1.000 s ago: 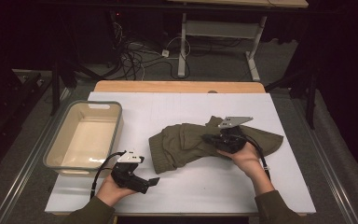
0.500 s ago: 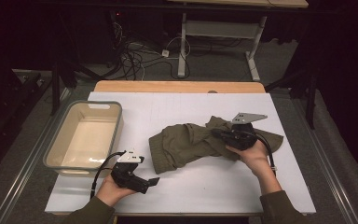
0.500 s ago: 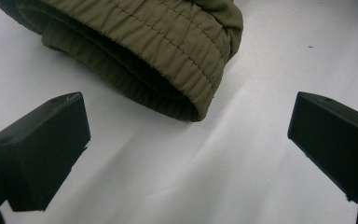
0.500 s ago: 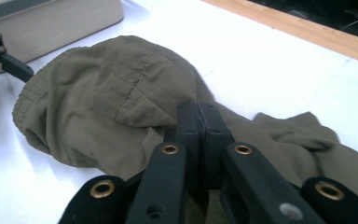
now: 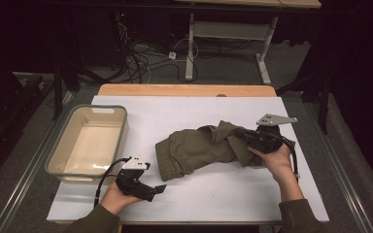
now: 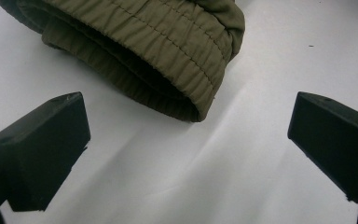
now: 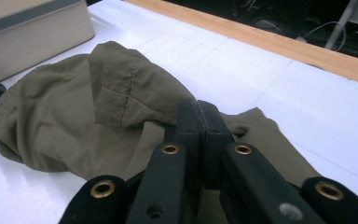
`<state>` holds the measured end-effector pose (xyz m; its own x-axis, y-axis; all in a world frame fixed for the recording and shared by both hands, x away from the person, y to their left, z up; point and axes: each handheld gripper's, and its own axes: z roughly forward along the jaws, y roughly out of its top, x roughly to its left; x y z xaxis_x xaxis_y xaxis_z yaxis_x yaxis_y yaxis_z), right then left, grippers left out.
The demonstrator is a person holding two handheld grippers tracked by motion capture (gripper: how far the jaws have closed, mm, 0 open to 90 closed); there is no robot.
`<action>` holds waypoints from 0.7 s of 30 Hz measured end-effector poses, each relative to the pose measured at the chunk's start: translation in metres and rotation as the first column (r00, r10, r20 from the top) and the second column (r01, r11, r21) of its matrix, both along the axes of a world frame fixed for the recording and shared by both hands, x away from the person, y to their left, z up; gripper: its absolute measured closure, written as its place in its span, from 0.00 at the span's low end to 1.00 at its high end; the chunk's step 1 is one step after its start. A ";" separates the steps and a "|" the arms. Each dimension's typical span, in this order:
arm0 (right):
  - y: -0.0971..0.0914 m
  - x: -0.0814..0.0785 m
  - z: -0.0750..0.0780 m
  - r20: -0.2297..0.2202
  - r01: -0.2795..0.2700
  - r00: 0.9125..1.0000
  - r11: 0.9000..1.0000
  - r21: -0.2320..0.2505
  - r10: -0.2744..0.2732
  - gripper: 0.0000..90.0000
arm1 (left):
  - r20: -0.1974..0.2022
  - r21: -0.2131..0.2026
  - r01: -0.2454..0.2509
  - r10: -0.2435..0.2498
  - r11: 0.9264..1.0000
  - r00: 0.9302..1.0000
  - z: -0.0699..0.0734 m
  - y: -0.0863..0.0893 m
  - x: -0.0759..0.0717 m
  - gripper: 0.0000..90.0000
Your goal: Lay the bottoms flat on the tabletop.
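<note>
An olive green garment (image 5: 199,148) lies crumpled across the middle of the white table (image 5: 213,199). My right gripper (image 5: 241,134) is at its right end, shut on a fold of the fabric. In the right gripper view the jaws (image 7: 198,109) are pressed together with cloth (image 7: 74,116) pinched at their tips and drawn up into a ridge. My left gripper (image 5: 159,188) rests near the front edge, pointing right, jaws wide apart. In the left gripper view the garment's elastic waistband (image 6: 168,51) lies just beyond the open gripper (image 6: 186,140), untouched.
A beige plastic bin (image 5: 120,133) stands on the table's left side, seen also in the right gripper view (image 7: 32,32). A wooden strip (image 5: 184,90) runs along the far edge. Cables and a desk frame sit on the floor behind.
My right gripper has moved to the right and slightly up, drawing the garment's right part with it and stretching the cloth out. The left gripper has stayed put.
</note>
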<state>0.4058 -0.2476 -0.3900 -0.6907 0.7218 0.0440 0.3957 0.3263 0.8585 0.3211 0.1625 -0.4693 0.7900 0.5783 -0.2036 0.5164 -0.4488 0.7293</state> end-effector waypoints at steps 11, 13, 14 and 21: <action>-0.020 0.000 0.004 0.014 0.067 0.998 0.998 0.010 -0.067 0.99 | 0.001 0.001 -0.002 0.002 1.000 1.000 0.000 0.000 0.000 0.00; -0.024 0.000 0.004 0.016 0.083 0.996 0.996 0.009 -0.083 0.99 | 0.000 0.001 -0.002 0.002 1.000 1.000 0.000 0.000 0.000 0.00; -0.026 0.000 0.004 0.017 0.090 0.996 0.996 0.011 -0.090 0.99 | 0.000 0.000 -0.002 0.002 1.000 1.000 0.000 0.000 0.000 0.00; -0.042 0.001 0.004 0.023 0.148 0.989 0.989 0.016 -0.148 0.99 | 0.000 0.000 -0.002 0.002 1.000 1.000 0.000 0.000 0.000 0.00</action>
